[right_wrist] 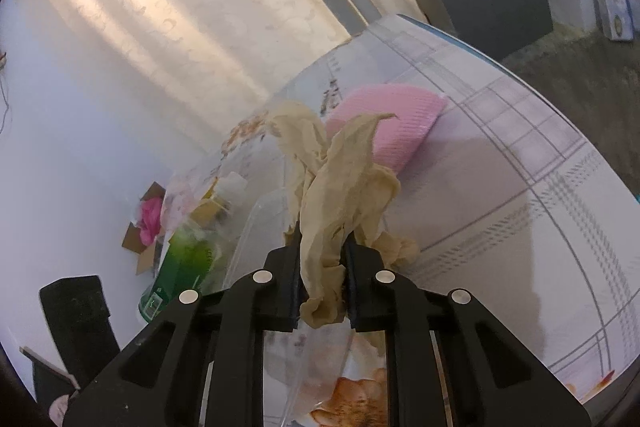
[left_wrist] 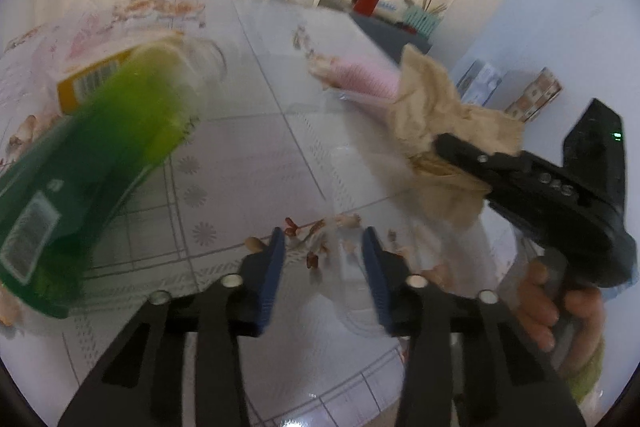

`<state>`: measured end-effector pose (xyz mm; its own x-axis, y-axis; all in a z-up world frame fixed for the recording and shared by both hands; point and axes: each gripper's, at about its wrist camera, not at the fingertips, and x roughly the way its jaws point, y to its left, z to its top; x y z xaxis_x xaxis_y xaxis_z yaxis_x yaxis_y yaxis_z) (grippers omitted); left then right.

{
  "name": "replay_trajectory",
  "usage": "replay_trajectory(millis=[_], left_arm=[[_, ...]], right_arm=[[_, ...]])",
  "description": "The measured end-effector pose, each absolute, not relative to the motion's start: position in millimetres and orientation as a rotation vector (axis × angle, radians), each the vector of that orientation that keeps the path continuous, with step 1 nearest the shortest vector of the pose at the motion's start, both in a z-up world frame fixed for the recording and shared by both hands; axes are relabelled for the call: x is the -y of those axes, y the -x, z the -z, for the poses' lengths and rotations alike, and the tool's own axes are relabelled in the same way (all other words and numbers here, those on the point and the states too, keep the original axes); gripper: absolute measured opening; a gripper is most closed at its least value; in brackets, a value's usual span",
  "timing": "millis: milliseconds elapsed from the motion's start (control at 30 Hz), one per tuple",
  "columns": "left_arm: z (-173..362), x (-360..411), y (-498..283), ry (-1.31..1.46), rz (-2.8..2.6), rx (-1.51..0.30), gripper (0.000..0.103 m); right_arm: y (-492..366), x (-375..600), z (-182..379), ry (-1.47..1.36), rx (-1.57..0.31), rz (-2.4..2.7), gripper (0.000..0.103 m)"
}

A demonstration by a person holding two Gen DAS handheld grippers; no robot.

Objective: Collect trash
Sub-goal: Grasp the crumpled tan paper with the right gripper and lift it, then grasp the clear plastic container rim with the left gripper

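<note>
My right gripper (right_wrist: 322,263) is shut on a crumpled beige paper (right_wrist: 340,195) and holds it above the table; in the left wrist view that gripper (left_wrist: 448,147) and the paper (left_wrist: 432,107) show at the right. My left gripper (left_wrist: 323,247) is open, with a thin clear plastic bag (left_wrist: 352,267) showing between its fingers; whether it touches them I cannot tell. A green bottle (left_wrist: 80,171) with a clear neck shows blurred at the left. It also shows in the right wrist view (right_wrist: 180,267).
The table carries a flowered plaid cloth (left_wrist: 248,147). A pink cloth (right_wrist: 392,119) lies at its far side. A yellow box (left_wrist: 84,83) sits behind the bottle. A grey cabinet (right_wrist: 492,3) with a red container stands beyond the table. A cardboard box with pink material (right_wrist: 150,219) lies on the floor.
</note>
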<state>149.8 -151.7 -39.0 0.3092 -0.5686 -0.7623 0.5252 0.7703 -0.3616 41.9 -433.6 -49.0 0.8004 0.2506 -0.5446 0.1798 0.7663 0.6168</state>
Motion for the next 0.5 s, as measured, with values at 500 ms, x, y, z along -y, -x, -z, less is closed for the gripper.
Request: replay_trajectory(millis=[500], left_arm=[[38, 173, -134, -0.054, 0.696, -0.97, 0.005]], right_arm=[[-21, 457, 51, -0.77, -0.609, -0.057, 0.015]])
